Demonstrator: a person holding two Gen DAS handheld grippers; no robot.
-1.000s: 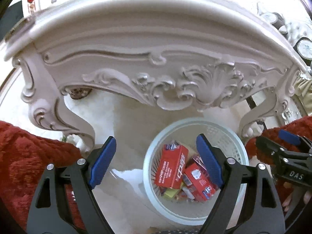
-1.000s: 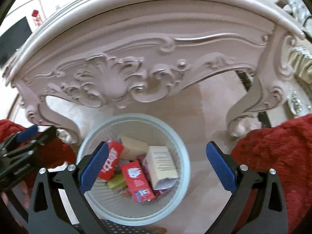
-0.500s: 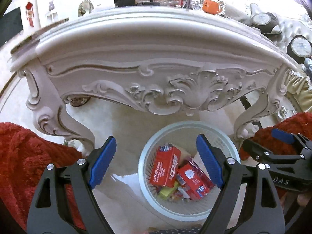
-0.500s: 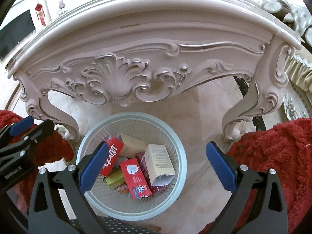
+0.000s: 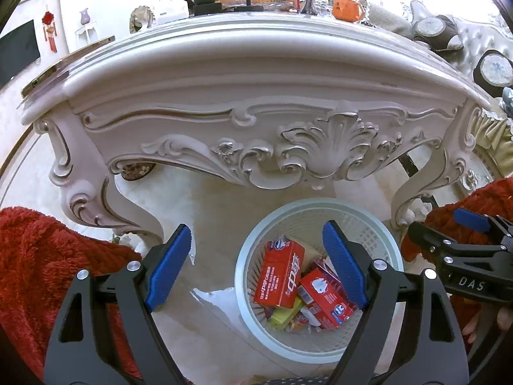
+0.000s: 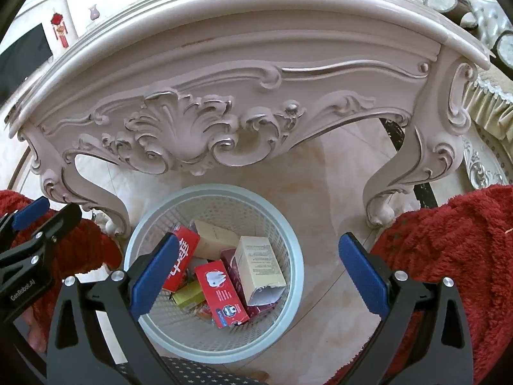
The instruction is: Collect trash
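A pale round waste basket (image 5: 378, 240) stands on the floor below an ornate white table; it also shows in the right wrist view (image 6: 288, 224). Inside lie a red carton (image 5: 279, 279), a smaller red box (image 5: 323, 298), a yellow box (image 5: 285, 316) and, in the right wrist view, a cream box (image 6: 259, 264) and a red box (image 6: 221, 292). My left gripper (image 5: 256, 266) is open and empty above the floor beside the basket. My right gripper (image 6: 256, 272) is open and empty above the basket.
The carved table apron (image 5: 288, 147) and its curved legs (image 5: 96, 199) (image 6: 400, 173) stand close behind the basket. On the tabletop are an orange cup (image 5: 346, 8), black stands and fruit. Red plush fabric (image 5: 32, 256) (image 6: 455, 256) flanks both sides.
Both grippers have risen and pulled back from the basket; the table's top and the items on it have come into view. Both stay open and empty.
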